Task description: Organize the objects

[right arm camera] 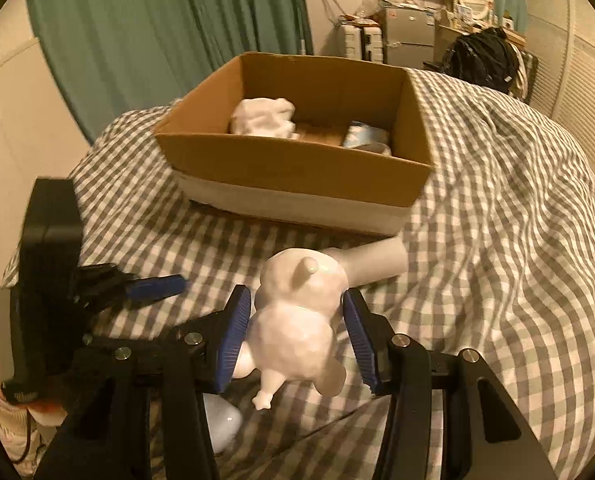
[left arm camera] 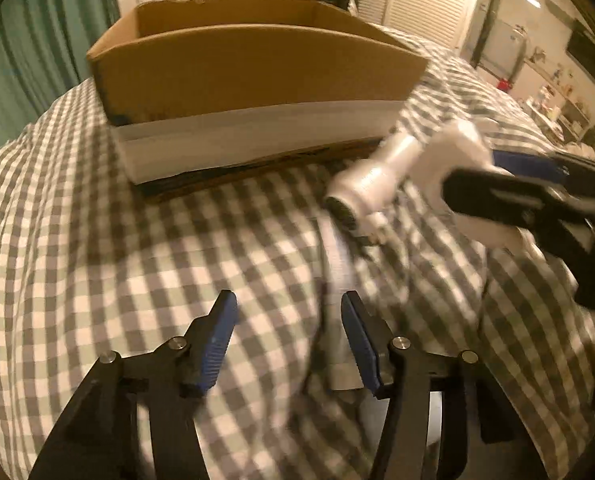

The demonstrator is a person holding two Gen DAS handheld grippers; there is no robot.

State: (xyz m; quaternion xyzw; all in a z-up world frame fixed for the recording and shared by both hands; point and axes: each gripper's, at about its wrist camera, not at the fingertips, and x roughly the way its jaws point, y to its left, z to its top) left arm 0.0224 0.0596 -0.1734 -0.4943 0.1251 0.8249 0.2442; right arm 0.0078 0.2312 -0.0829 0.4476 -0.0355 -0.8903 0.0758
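My right gripper [right arm camera: 297, 320] is shut on a white glossy figurine-like object [right arm camera: 297, 320], held above the checked bedspread in front of a cardboard box [right arm camera: 297, 172]. In the left wrist view the same white object [left arm camera: 409, 168] shows at the right, held by the right gripper [left arm camera: 509, 184]. The box [left arm camera: 257, 68] holds a crumpled white item [right arm camera: 263, 116] and a pale blue-white item [right arm camera: 365, 138]. My left gripper [left arm camera: 289, 332] is open and empty, low over the bedspread; it also shows in the right wrist view [right arm camera: 157, 286] at the left.
A grey-and-white checked bedspread [left arm camera: 137, 260] covers the bed. Green curtains [right arm camera: 157, 32] hang behind. A black bag [right arm camera: 485, 60] lies at the bed's far end. Suitcases and shelves [right arm camera: 381, 36] stand beyond. A white rounded thing [right arm camera: 225, 424] lies under the right gripper.
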